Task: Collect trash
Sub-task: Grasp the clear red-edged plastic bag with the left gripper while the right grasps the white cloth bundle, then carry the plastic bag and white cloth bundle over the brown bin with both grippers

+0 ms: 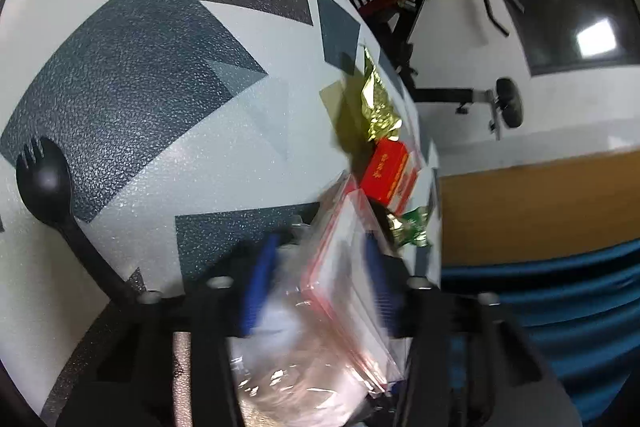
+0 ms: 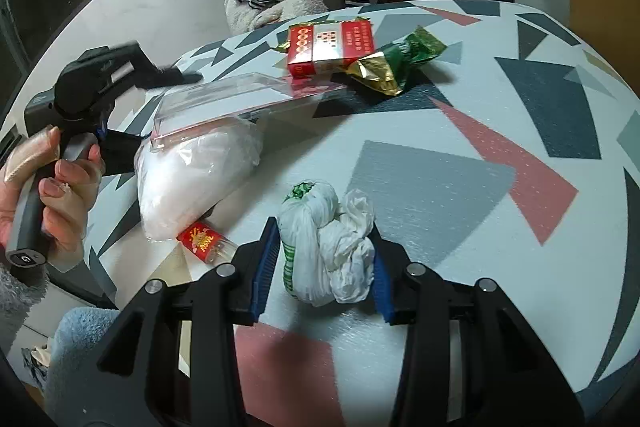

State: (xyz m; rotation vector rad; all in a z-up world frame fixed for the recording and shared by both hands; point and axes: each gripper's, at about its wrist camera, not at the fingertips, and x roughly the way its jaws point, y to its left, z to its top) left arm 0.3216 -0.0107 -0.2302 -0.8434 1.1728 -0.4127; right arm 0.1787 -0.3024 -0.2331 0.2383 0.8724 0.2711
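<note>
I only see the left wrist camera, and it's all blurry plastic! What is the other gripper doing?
Observer: The right gripper has its fingers around a crumpled white plastic bag on the table.
Child: Is there more trash I can't see?
Observer: Yes, a small red wrapper lies beside the clear bag with white stuffing.
Child: What's my gripper holding?
Observer: From the right wrist view, the left gripper reaches to the clear plastic tray above that bag.

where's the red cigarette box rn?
Right wrist view: the red cigarette box lies at the table's far side, beside the green-gold wrapper, just beyond the clear plastic case.
</note>
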